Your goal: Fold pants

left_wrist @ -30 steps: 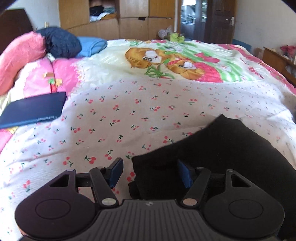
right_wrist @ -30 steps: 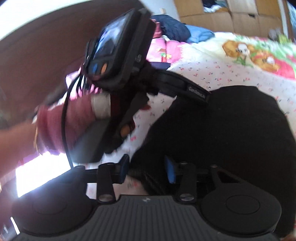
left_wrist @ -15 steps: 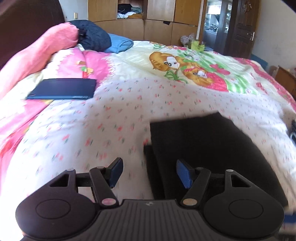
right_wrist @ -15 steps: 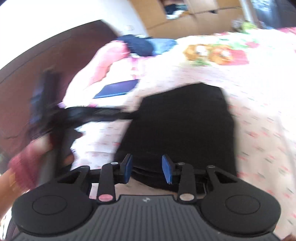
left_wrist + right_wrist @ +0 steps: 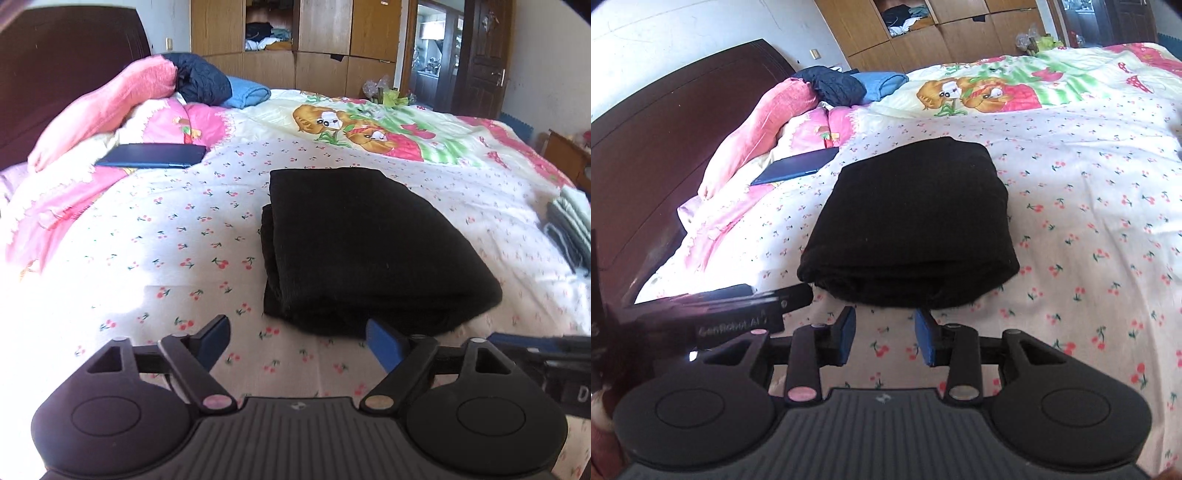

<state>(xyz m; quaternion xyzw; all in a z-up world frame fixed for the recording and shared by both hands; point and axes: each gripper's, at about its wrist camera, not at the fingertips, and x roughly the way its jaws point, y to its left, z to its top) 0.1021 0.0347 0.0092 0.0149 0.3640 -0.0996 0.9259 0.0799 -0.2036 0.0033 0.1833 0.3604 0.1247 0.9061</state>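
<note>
1. Left gripper (image 5: 297,343): jaws opening, nothing between them.
2. Right gripper (image 5: 884,338): jaws apart, empty.
3. Pants (image 5: 364,243) lie folded on bed (image 5: 184,236), just ahead.
4. Risk: a jaw snagging the near edge could undo the stack.

I count one folded bundle of black pants (image 5: 369,243) on the cherry-print bed (image 5: 177,236), one flat dark blue tablet (image 5: 151,156), one pink fleece blanket (image 5: 107,110), and two grippers, left gripper (image 5: 299,341) and right gripper (image 5: 884,338).

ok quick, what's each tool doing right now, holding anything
left tool: jaws opening, nothing between them, folded black fabric pants lie just ahead.
right tool: open, empty.
</note>
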